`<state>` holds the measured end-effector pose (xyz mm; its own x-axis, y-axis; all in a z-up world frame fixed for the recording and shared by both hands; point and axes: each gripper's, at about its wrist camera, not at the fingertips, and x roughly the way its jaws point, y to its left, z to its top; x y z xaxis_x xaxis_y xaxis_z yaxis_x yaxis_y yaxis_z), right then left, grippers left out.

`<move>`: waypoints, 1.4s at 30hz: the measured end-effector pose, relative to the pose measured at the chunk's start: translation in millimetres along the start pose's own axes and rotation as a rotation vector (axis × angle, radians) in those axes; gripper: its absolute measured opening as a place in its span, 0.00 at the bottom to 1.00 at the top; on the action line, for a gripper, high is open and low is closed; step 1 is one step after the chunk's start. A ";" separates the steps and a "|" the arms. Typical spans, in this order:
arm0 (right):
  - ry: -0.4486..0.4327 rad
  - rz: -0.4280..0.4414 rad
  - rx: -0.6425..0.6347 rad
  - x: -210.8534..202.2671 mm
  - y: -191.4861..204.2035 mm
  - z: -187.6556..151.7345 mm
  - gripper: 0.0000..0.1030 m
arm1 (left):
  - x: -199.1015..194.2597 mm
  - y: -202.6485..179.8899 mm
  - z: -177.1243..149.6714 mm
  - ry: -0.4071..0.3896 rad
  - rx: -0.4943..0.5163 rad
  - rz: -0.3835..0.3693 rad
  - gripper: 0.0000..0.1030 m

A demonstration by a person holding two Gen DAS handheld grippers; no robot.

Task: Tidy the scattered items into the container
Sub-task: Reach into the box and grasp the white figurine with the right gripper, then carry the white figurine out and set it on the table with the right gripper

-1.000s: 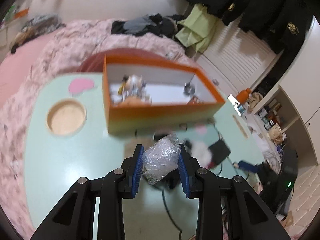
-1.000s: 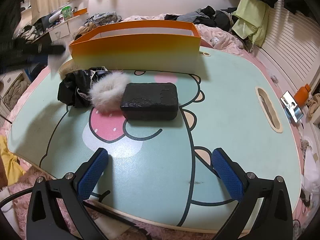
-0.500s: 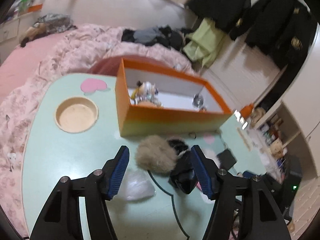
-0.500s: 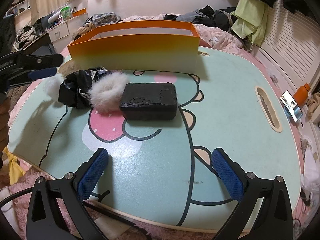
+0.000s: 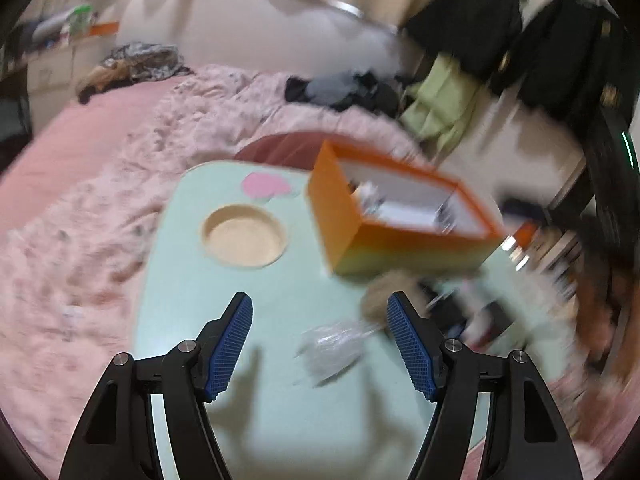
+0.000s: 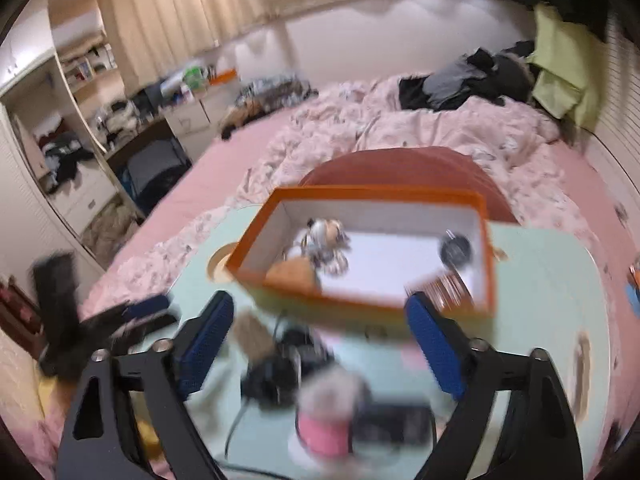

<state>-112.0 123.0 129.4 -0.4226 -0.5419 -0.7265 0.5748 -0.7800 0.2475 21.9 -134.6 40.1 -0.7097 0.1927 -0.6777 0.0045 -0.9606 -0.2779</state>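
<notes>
Left gripper [image 5: 320, 344]: jaws apart, empty, above mint table [image 5: 192, 280]; crumpled plastic wrap [image 5: 334, 346] lay on table between fingers; right gripper [image 6: 318, 340]: jaws apart, empty; orange box [image 6: 360, 300] stood beyond, small items inside; black bundle [image 6: 280, 368] near, blurred.

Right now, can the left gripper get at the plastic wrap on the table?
Probably yes. The left gripper is open and empty, and the plastic wrap lies on the bare table just ahead between its fingers, nothing covering it. The furry item sits beside it, so a clean approach matters.
</notes>
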 end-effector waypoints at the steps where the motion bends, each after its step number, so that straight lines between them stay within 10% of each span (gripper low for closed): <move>1: 0.049 0.011 0.026 20.6 -1.0 15.4 0.67 | 3.8 0.1 -4.1 0.017 0.008 -0.008 0.68; 5: 0.204 0.087 0.156 87.7 -6.1 48.7 0.61 | 17.8 1.0 -14.0 0.058 -0.004 -0.050 0.68; 18: 0.352 -0.110 0.153 174.6 -9.8 66.8 0.42 | 27.7 -23.5 -23.3 0.065 0.024 -0.193 0.67; 33: 0.009 0.083 0.159 7.7 -18.3 26.9 0.42 | 27.1 -2.0 -17.0 0.049 -0.043 -0.180 0.67; 42: 0.051 0.049 0.203 6.8 -46.7 -37.9 0.42 | 21.3 -10.7 -10.5 0.033 -0.036 -0.163 0.67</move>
<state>-115.1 167.7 88.6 -0.3585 -0.5678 -0.7410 0.4383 -0.8032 0.4034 14.0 -118.0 21.5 -0.6798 0.3528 -0.6430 -0.0832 -0.9082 -0.4103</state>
